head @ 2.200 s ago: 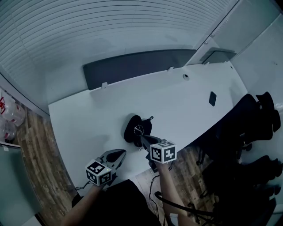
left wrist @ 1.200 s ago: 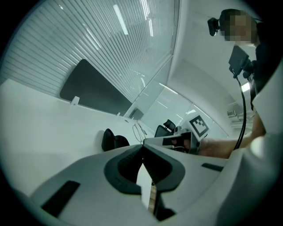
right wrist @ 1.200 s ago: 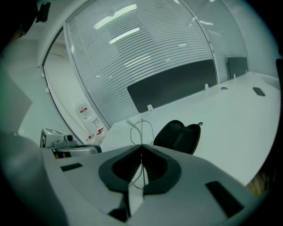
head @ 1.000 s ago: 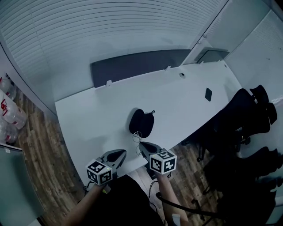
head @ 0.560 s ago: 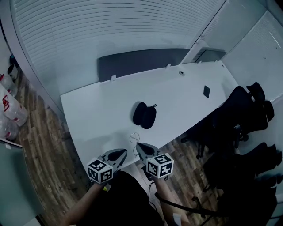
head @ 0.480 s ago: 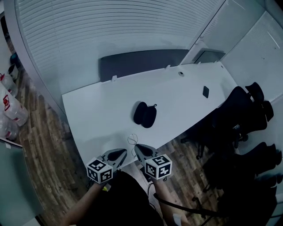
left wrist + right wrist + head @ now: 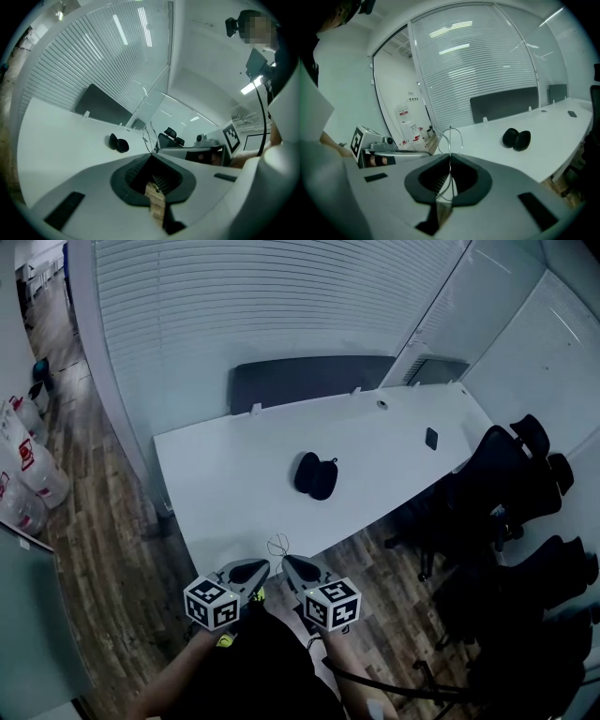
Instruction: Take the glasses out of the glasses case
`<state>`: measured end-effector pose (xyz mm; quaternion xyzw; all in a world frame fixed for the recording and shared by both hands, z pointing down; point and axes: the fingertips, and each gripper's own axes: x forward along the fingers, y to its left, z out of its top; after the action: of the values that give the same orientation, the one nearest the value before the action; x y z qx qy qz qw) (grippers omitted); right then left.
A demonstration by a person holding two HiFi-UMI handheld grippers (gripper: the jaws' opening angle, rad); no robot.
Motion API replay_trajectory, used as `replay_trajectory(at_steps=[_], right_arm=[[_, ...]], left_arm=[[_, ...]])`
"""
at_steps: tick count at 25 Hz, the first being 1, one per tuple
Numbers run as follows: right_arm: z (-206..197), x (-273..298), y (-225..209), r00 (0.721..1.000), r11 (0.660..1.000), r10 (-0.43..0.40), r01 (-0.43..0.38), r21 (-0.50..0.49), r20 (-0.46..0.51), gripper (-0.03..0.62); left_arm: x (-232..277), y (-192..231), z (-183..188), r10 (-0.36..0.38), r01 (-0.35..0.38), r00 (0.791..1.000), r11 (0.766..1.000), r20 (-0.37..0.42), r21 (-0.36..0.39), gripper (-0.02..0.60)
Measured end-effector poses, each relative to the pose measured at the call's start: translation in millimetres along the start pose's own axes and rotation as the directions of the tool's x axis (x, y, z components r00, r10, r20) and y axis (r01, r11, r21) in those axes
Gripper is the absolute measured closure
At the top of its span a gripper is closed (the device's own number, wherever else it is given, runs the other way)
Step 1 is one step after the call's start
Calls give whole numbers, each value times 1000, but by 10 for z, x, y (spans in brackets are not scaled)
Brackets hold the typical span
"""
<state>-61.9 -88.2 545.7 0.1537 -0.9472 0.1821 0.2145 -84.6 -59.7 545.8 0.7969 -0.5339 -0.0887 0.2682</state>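
Wood-plank floor (image 7: 103, 549) now lies under both grippers, which two seconds ago worked over the white table (image 7: 216, 493); they have drawn back past its near edge, and the table looks smaller and farther off than before. The left gripper (image 7: 255, 566) has its jaws together with nothing between them. Just beside it, the right gripper (image 7: 287, 562) is clamped on the glasses (image 7: 278, 546), a thin wire frame. In the right gripper view the wire runs up through the closed jaw tips and loops above them. The glasses were at the case in the earliest frame and are now out of it, carried off the table edge. The glasses case (image 7: 316, 474) lies open and black on the table, well apart from both grippers and ahead of them. A small dark flat object (image 7: 430, 438) rests farther along the table, toward the black chairs (image 7: 511, 465). Beyond the table stand a dark panel (image 7: 309, 376) and a slatted wall (image 7: 262, 296).
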Motion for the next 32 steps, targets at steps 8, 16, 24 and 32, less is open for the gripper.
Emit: replay_trajectory(at_steps=[8, 16, 24, 32], right_arm=[[-150, -221, 389, 1000, 1000, 4, -4, 2, 27, 574], [-260, -467, 501, 999, 1000, -19, 19, 14, 34, 574], [-448, -701, 527, 999, 999, -11, 9, 40, 33, 573], [-570, -994, 503, 998, 998, 29, -32, 55, 55, 573]], left_arm=[[-288, -219, -141, -17, 17, 1000, 1000, 17, -9, 571], [-439, -450, -385, -33, 33, 999, 999, -3, -35, 571], [-363, -665, -460, -53, 52, 999, 998, -11, -47, 571], [-431, -1028, -468, -31, 32, 999, 998, 28, -60, 571]])
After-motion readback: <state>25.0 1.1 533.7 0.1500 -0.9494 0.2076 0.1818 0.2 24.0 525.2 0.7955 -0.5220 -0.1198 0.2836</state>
